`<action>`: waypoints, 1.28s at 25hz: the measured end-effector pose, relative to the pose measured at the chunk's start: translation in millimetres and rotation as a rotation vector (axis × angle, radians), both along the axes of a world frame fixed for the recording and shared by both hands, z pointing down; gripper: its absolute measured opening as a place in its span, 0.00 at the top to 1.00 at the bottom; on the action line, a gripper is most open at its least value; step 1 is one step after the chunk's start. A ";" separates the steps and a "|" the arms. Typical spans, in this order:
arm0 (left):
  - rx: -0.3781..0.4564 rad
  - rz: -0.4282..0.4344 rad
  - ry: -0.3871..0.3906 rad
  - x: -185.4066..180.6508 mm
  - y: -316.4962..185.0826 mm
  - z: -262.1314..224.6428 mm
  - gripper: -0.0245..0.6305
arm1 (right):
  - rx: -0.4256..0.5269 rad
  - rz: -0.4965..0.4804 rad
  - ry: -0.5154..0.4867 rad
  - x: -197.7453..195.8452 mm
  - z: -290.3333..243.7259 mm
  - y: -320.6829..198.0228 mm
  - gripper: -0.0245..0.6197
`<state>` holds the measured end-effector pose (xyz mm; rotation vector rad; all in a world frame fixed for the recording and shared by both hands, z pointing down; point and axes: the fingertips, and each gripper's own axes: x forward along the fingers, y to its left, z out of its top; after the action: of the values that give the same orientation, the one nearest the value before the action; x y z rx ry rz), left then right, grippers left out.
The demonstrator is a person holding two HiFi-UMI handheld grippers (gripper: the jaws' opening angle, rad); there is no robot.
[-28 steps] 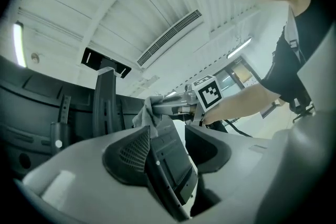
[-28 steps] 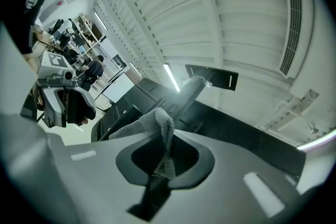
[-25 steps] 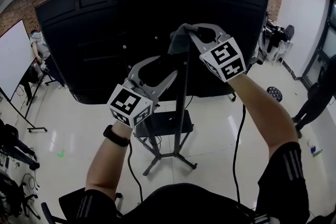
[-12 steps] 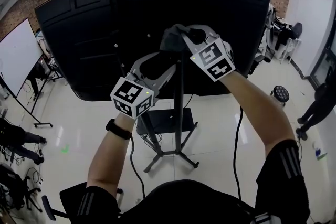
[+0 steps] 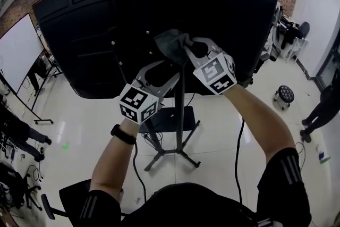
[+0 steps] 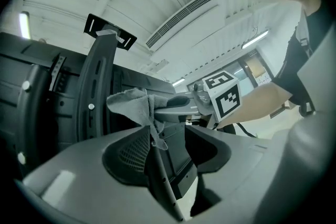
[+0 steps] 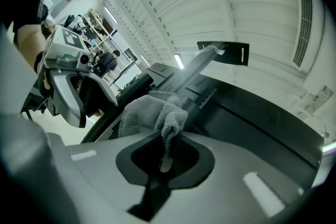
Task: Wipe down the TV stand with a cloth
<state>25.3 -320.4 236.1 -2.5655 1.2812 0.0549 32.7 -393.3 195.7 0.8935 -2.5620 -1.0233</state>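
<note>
Left gripper [image 5: 169,73]: fingers spread, the stand pole [image 5: 180,114] between them. Beyond, right gripper [image 5: 187,46] pinches the grey cloth [image 5: 171,45], now shifted left across the pole's top, so wiping seems under way. Behind, the TV [image 5: 95,34].

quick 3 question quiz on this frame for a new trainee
1. True or false: the right gripper is shut on the cloth.
2. Between the jaws of the left gripper stands: a) pole b) cloth c) nothing
3. Fill in: the cloth's colour is ____.
Key: 1 true; 2 a; 3 grey.
</note>
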 end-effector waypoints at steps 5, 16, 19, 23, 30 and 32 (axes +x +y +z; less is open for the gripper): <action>-0.034 0.007 0.017 3.0 2.9 21.7 0.61 | 0.019 -0.002 0.052 -0.4 32.9 4.2 0.93; -0.145 -0.008 0.005 -2.1 -16.0 81.4 0.61 | -0.052 0.022 0.108 1.9 103.7 -5.9 0.93; -0.181 -0.011 0.011 -3.1 -19.1 101.6 0.61 | -0.051 0.021 0.121 0.7 119.5 -3.3 0.93; -0.224 -0.010 0.019 -2.6 -17.5 129.8 0.61 | -0.081 0.015 0.133 0.4 146.7 2.9 0.93; -0.297 -0.023 0.034 -9.5 -19.4 174.8 0.61 | -0.163 0.026 0.136 2.1 194.0 5.3 0.93; -0.326 -0.032 0.041 -13.8 -21.6 191.1 0.61 | -0.190 0.031 0.144 2.6 209.8 5.0 0.93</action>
<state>11.5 -341.9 427.2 -2.8243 1.4515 -0.1176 35.2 -388.3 405.5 0.7782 -2.4667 -0.7891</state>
